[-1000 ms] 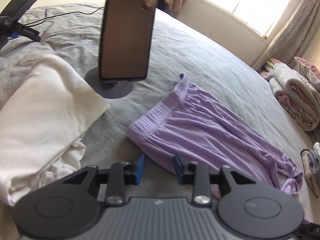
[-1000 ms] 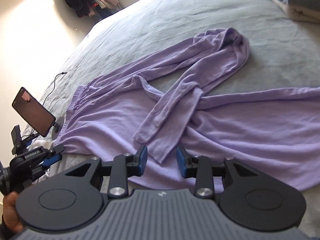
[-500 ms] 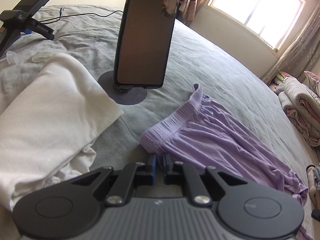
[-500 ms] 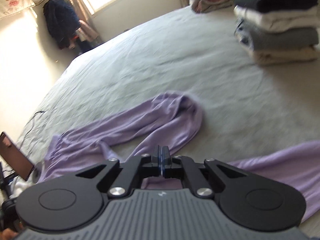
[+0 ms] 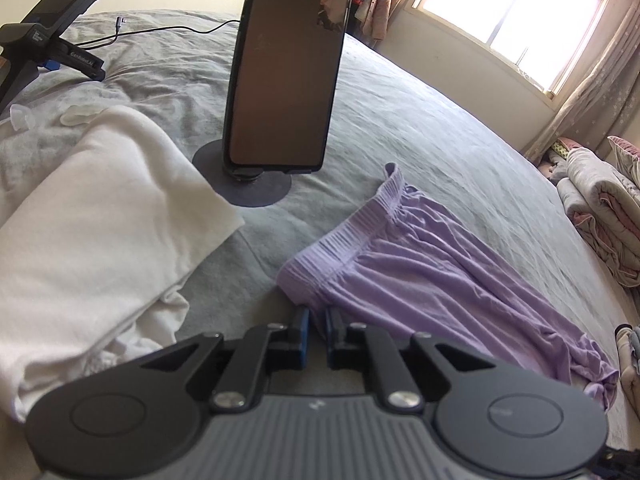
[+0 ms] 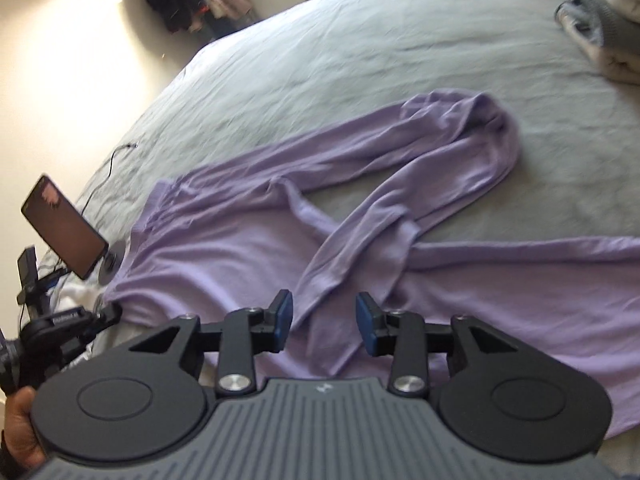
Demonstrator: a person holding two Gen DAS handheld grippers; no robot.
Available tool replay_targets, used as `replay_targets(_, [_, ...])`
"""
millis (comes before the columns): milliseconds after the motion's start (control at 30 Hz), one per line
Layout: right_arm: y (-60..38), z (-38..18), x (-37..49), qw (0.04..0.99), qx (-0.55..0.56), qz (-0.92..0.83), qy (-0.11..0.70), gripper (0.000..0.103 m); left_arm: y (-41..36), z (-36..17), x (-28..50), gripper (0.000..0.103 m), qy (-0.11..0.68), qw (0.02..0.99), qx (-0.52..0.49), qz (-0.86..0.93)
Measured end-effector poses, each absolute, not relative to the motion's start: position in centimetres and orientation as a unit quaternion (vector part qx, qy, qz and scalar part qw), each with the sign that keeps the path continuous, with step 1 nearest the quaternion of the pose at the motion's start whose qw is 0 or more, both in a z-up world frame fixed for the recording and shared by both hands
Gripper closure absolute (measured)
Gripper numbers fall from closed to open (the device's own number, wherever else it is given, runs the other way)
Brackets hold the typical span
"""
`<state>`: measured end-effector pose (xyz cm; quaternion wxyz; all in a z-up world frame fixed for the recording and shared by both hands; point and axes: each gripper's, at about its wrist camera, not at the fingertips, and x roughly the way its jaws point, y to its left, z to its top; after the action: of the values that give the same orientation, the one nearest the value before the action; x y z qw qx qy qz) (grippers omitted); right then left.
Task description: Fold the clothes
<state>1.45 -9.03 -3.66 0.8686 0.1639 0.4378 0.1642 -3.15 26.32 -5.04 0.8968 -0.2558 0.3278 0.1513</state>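
Lilac trousers point(image 6: 224, 248) lie spread on the grey bed point(image 6: 360, 40), one leg looped back so its cuff point(image 6: 320, 292) rests on the other leg. My right gripper point(image 6: 325, 314) hovers just over that cuff, its jaws opening, the pads clear of the cloth beneath. In the left wrist view the ribbed waistband point(image 5: 344, 240) faces me, and my left gripper point(image 5: 316, 318) is shut on its near corner. That left gripper point(image 6: 108, 312) also shows at the left edge of the right wrist view, at the waist corner.
A phone point(image 5: 284, 76) stands upright on a round base beside the waistband. A white garment point(image 5: 100, 216) lies left of it. A cable point(image 5: 160, 32) trails across the sheet. Folded clothes point(image 6: 600, 20) are stacked far right, and rolled blankets point(image 5: 600, 216) lie past the bed's edge.
The left gripper went from open to shut on the waistband corner. The right gripper shut, swung up toward the folded stack, then came back over the cuff and opened again.
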Motion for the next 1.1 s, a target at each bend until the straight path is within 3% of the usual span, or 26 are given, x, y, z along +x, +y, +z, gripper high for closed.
replay_targets(33, [-8.4, -3.9, 1.6, 0.871, 0.153, 0.162, 0.437, 0.067, 26.3, -5.0, -3.2, 0.096, 0.328, 0.897, -0.255, 0.151])
replay_targets(67, [-7.9, -4.1, 1.7, 0.877, 0.137, 0.157, 0.433, 0.075, 26.3, -5.0, -3.2, 0.096, 0.328, 0.897, -0.255, 0.151])
replay_targets(100, [-7.3, -4.2, 1.8, 0.882, 0.122, 0.152, 0.430, 0.089, 26.3, -5.1, -3.1, 0.096, 0.328, 0.897, -0.254, 0.151])
replay_targets(133, [-7.2, -4.2, 2.0, 0.884, 0.115, 0.148, 0.427, 0.095, 26.3, -5.1, -3.1, 0.096, 0.328, 0.897, -0.254, 0.151])
replay_targets(300, [-9.2, -2.7, 3.1, 0.893, 0.123, 0.118, 0.416, 0.098, 26.3, -5.1, -3.1, 0.096, 0.328, 0.896, -0.257, 0.152])
replay_targets(567, [-13.8, 1.5, 5.6, 0.922, 0.080, 0.041, 0.377, 0.097, 26.9, -5.0, -3.1, 0.096, 0.333, 0.886, -0.284, 0.151])
replay_targets(700, [-14.6, 1.9, 5.0, 0.925, 0.072, 0.033, 0.371, 0.085, 27.2, -5.1, -3.2, 0.096, 0.334, 0.884, -0.292, 0.148])
replay_targets(767, [-14.5, 1.7, 4.2, 0.924, 0.074, 0.047, 0.372, 0.068, 27.4, -5.1, -3.2, 0.096, 0.334, 0.882, -0.299, 0.147])
replay_targets(800, [-14.2, 1.5, 3.7, 0.923, 0.072, 0.057, 0.373, 0.065, 27.5, -5.1, -3.3, 0.096, 0.334, 0.880, -0.303, 0.146])
replay_targets(1100, [-8.8, -1.2, -2.5, 0.899, 0.027, 0.208, 0.384, 0.065, 28.1, -5.3, -3.2, 0.099, 0.331, 0.876, -0.323, 0.140])
